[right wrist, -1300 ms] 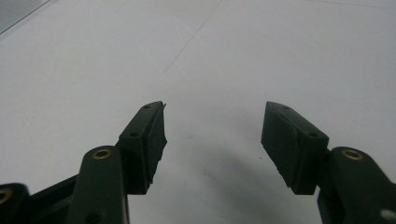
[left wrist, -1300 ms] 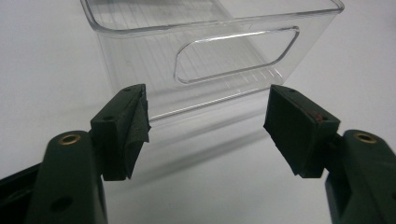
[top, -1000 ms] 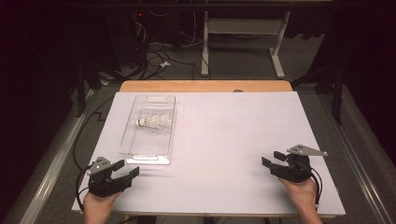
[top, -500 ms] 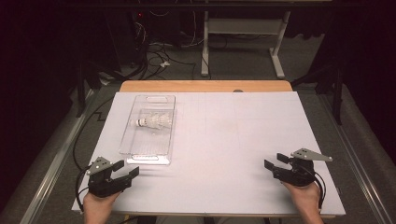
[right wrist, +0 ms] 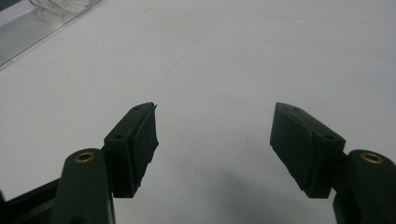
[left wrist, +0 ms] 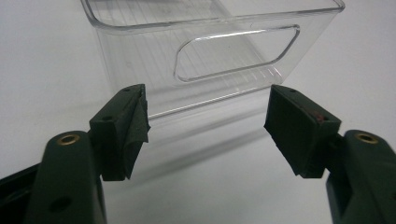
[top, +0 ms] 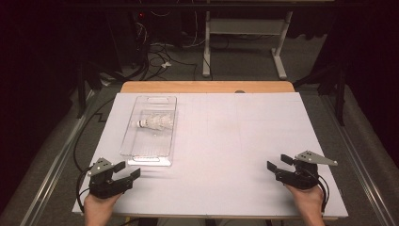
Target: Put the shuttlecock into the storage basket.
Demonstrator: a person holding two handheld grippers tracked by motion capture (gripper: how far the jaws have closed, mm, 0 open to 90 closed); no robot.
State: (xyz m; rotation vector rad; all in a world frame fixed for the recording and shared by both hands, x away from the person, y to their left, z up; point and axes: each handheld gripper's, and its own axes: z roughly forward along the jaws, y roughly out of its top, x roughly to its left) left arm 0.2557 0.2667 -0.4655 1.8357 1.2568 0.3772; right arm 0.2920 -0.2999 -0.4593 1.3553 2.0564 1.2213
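Since the earlier frames, right gripper point(top: 277, 165) has drifted slightly lower in the high view, now at lower right of the frame near the sheet's bottom edge; its jaws have just been opening, nothing between them. Left gripper point(top: 126, 170) unchanged at lower left, jaws spread apart, released, holding nothing. Both are carried in a person's hands coming in from the bottom edge. Clear plastic tray point(top: 149, 132) sits left of centre on the white table sheet point(top: 235, 141), long axis running up the frame, near end just above the left gripper but apart from it. Shuttlecock point(top: 155, 123) lies on its side in the tray's upper half, cork tip pointing to frame left. Left gripper view: tray end wall with handle cutout point(left wrist: 236, 51) fills upper centre, just beyond the open jaws, not touched. Right gripper view: bare white sheet between wide jaws; a corner of the tray point(right wrist: 42, 23) in the upper left, well apart. Wooden table edge point(top: 207, 87) shows along the sheet's top.
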